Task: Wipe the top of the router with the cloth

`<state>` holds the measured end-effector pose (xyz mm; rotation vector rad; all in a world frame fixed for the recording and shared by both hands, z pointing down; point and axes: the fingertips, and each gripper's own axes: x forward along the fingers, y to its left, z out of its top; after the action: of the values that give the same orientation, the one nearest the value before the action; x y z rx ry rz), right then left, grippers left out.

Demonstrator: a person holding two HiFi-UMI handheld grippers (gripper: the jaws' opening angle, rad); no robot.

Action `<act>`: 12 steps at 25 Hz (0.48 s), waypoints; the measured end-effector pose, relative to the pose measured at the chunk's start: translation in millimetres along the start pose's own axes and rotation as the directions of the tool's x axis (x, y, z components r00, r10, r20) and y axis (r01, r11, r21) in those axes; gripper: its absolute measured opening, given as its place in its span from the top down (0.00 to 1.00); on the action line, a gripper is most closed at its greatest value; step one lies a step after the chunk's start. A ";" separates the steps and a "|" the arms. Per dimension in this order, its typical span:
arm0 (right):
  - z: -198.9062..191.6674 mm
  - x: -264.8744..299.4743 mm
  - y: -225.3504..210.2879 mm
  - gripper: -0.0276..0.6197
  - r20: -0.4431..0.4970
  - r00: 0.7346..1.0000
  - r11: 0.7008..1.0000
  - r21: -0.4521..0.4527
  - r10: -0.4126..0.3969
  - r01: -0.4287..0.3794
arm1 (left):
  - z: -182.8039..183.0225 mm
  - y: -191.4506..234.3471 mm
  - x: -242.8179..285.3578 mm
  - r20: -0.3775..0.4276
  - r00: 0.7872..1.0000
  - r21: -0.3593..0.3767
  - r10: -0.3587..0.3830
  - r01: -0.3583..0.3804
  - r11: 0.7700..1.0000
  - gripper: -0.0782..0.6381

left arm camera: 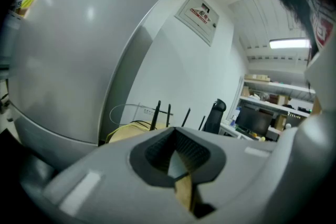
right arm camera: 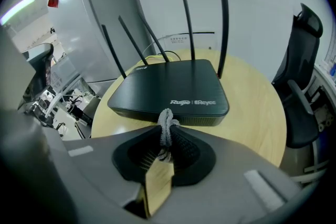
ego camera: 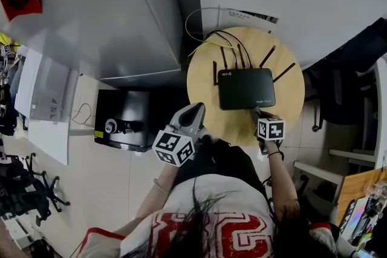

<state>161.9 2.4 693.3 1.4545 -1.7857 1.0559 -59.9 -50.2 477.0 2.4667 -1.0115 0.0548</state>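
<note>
My left gripper [ego camera: 195, 112] is held out in front of me, tipped a bit up. Its jaws are pressed together with nothing in them. My right gripper [ego camera: 257, 113] sits a little further out and off to the right, pointing forward and slightly down. Its jaws are closed tight on a small bunch of grey cloth [right arm camera: 166, 124] that pokes out at the tip. Both my arms are bent, with the left arm [ego camera: 156, 197] and the right arm [ego camera: 283, 181] reaching forward.

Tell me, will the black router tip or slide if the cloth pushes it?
Probably no tipping: the router is low, flat and wide. It might slide a little, since the wooden table looks smooth. Its thin upright antennas would likely swing if the cloth bumps them.
</note>
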 end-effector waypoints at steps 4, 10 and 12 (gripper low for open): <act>2.9 12.3 37.6 0.90 -0.011 0.998 0.996 -0.051 0.067 -0.068 | -1.4 -3.8 -0.3 0.004 1.000 0.003 0.002 -0.002 1.000 0.89; 7.6 27.7 88.1 0.90 -0.048 0.989 0.975 -0.166 0.143 -0.149 | -0.9 1.9 -13.3 0.011 1.000 0.008 0.028 -0.028 1.000 0.89; 7.9 32.6 102.2 0.90 -0.061 0.985 0.965 -0.198 0.162 -0.171 | -0.4 8.4 -20.7 0.017 0.999 0.007 0.046 -0.046 0.999 0.89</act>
<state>55.3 -12.1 695.5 1.1672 -1.9479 0.9472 -80.5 -41.6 476.4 2.4539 -1.0774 0.0532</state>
